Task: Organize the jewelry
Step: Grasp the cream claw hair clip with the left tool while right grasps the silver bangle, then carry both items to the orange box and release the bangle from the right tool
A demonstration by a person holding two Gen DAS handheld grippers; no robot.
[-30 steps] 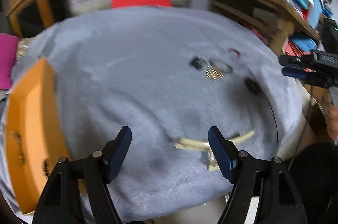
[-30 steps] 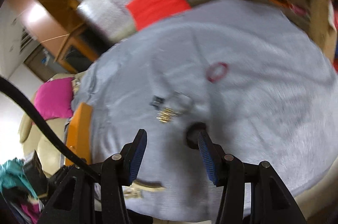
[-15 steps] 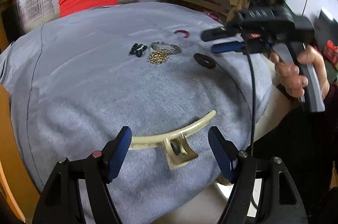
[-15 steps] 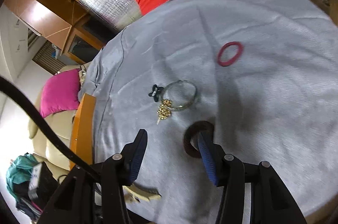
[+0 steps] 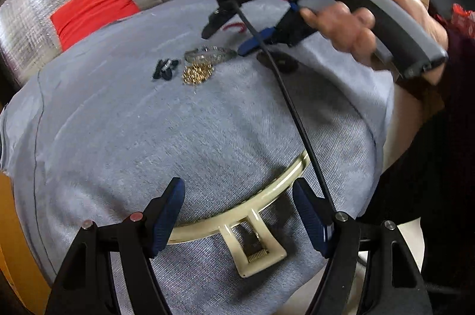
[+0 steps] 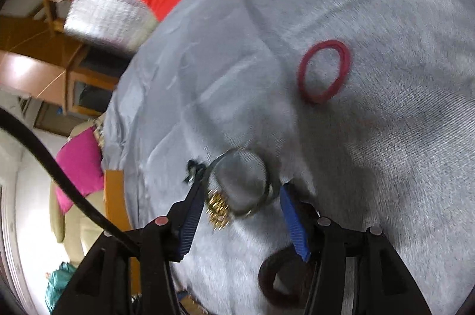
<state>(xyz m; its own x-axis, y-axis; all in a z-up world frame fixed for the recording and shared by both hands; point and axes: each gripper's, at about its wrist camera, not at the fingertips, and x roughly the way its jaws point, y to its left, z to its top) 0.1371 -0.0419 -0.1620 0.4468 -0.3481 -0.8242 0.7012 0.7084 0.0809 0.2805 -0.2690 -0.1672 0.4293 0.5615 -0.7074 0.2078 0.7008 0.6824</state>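
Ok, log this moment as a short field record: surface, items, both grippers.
surface: grey cloth-covered round table
items near centre: silver bangle, gold chain heap, small black clip
hair ties: red elastic ring farther off; dark brown ring near the right gripper
stand: cream curved plastic holder lying flat at the near edge
left gripper: open above the holder, holding nothing
right gripper: open, jaws straddling the bangle, not clamped
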